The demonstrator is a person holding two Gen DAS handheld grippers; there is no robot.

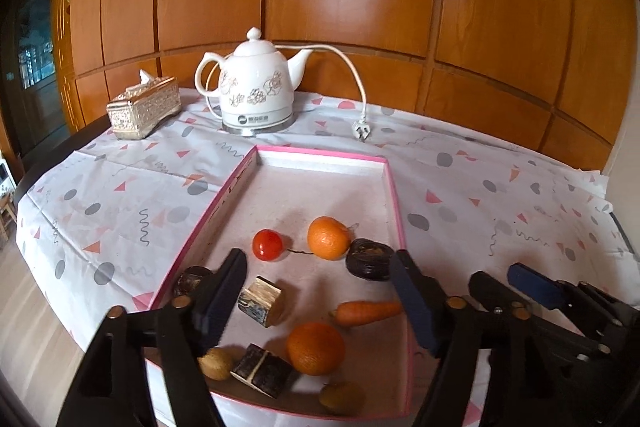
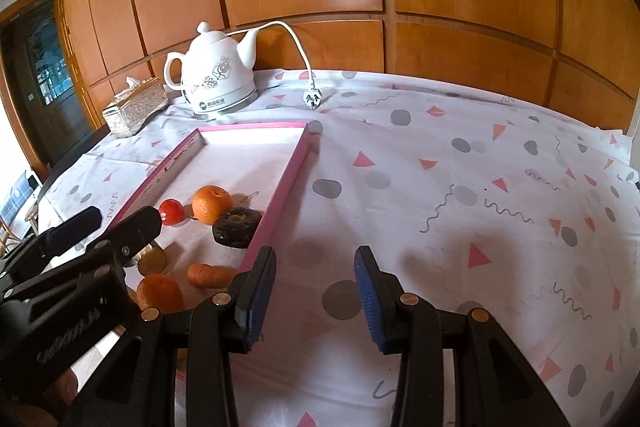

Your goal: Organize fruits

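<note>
A pink-rimmed tray (image 1: 394, 187) holds two oranges (image 1: 328, 237) (image 1: 315, 348), a red tomato (image 1: 267, 245), a carrot (image 1: 366, 312), dark round lumps (image 1: 369, 259), two wooden blocks (image 1: 261, 301) and small brown fruits (image 1: 215, 363). My left gripper (image 1: 320, 291) is open, above the tray's near half, fingers either side of the carrot and blocks. My right gripper (image 2: 316, 291) is open and empty over the tablecloth just right of the tray (image 2: 280, 199). The far orange (image 2: 211, 203), tomato (image 2: 172, 211) and carrot (image 2: 210, 275) also show in the right wrist view.
A white electric kettle (image 1: 256, 87) with its cord and plug (image 1: 360, 131) stands behind the tray. A gold tissue box (image 1: 144, 107) sits at the back left. A patterned tablecloth (image 2: 460, 187) covers the table, with wood panelling behind. The table edge runs along the left.
</note>
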